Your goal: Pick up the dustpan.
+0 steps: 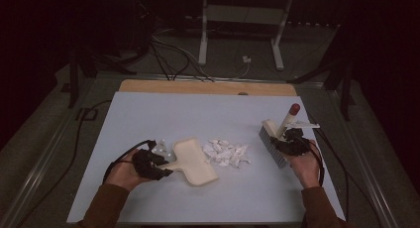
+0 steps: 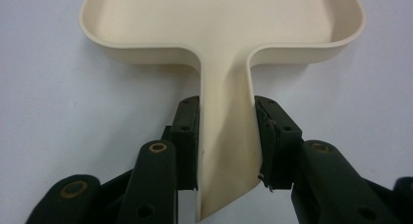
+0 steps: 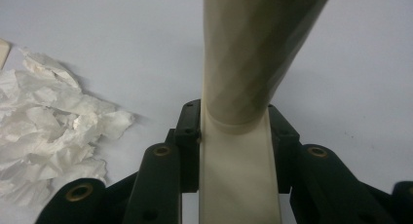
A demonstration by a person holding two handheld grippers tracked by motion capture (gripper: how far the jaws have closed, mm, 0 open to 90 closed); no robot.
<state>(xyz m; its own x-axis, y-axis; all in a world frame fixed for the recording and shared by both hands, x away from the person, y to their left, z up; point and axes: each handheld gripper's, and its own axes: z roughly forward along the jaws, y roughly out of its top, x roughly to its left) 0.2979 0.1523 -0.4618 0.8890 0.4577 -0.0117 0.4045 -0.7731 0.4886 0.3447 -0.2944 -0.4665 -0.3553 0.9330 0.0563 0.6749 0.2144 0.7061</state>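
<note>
tabletop (image 1: 148,114): pale sheet, centre of the high view
dustpan (image 1: 194,161): lower centre, left tool (image 1: 166,169) clamped on its handle
brush (image 1: 277,139): right, right tool (image 1: 287,139) clamped on its handle
paper scraps (image 1: 227,152): centre, beside the pan mouth, unswept; sweeping remains

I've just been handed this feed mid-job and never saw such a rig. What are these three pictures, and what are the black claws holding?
No robot here: a person holds a hand-held claw in each hand. The high view looks down on a pale table. The other two pictures come from cameras riding on each claw, looking along its black jaws. The left claw is shut on the handle of a cream dustpan, which lies flat on the table. The right claw is shut on the handle of a brush, near the table's right edge. Between them lies a pile of white paper scraps, next to the dustpan's mouth.
</note>
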